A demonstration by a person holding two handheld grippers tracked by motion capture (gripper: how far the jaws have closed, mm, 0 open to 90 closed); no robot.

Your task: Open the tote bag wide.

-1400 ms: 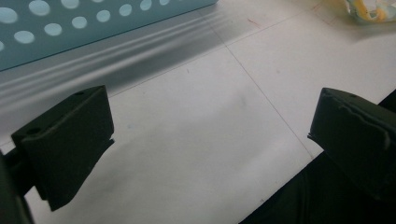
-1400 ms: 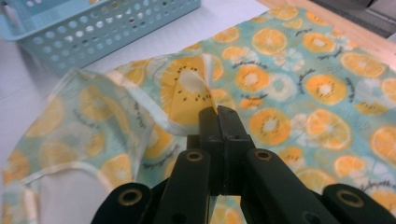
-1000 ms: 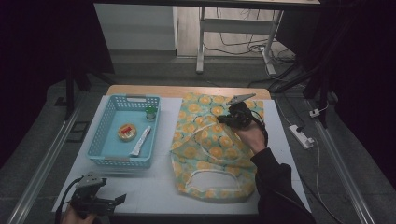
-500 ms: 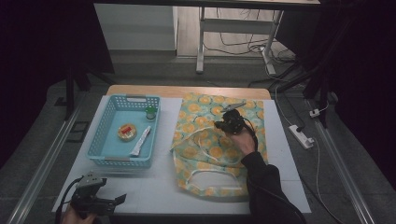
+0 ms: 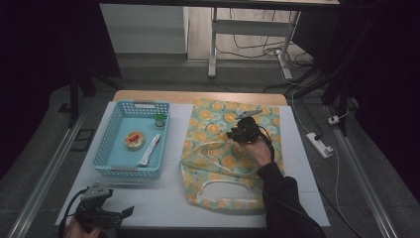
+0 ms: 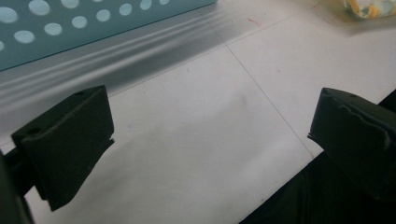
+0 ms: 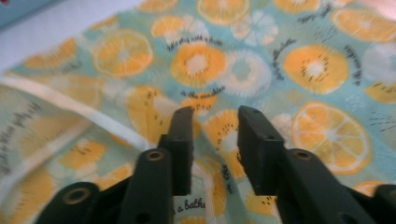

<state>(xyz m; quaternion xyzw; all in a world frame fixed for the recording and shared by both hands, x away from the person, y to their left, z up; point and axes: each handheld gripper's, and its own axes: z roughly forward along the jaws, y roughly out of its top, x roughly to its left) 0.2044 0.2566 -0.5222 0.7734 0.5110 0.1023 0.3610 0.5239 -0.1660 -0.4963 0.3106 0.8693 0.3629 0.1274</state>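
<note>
A fabric tote bag (image 5: 218, 163) printed with orange slices lies flat on the white mat, its pale handle (image 5: 208, 146) looping over the middle. My right gripper (image 5: 234, 134) is low over the bag's upper part. In the right gripper view its jaws (image 7: 215, 116) have just been opening and stand a little apart above the print (image 7: 303, 70), beside the handle strap (image 7: 70, 105), with nothing pinched. My left gripper (image 5: 126, 213) rests at the table's near left corner. It is open wide (image 6: 210, 121) over bare mat, close to the blue basket (image 6: 70, 28).
The blue basket (image 5: 111, 158) at the left holds a small round container (image 5: 132, 140), a white tube (image 5: 149, 144) and a green-capped bottle (image 5: 159, 119). A power strip (image 5: 319, 145) lies on the floor to the right of the table. The table's near edge is right below my left gripper.
My right gripper has come down and slightly left onto the bag, and its jaws have parted. The left gripper has stayed put.
</note>
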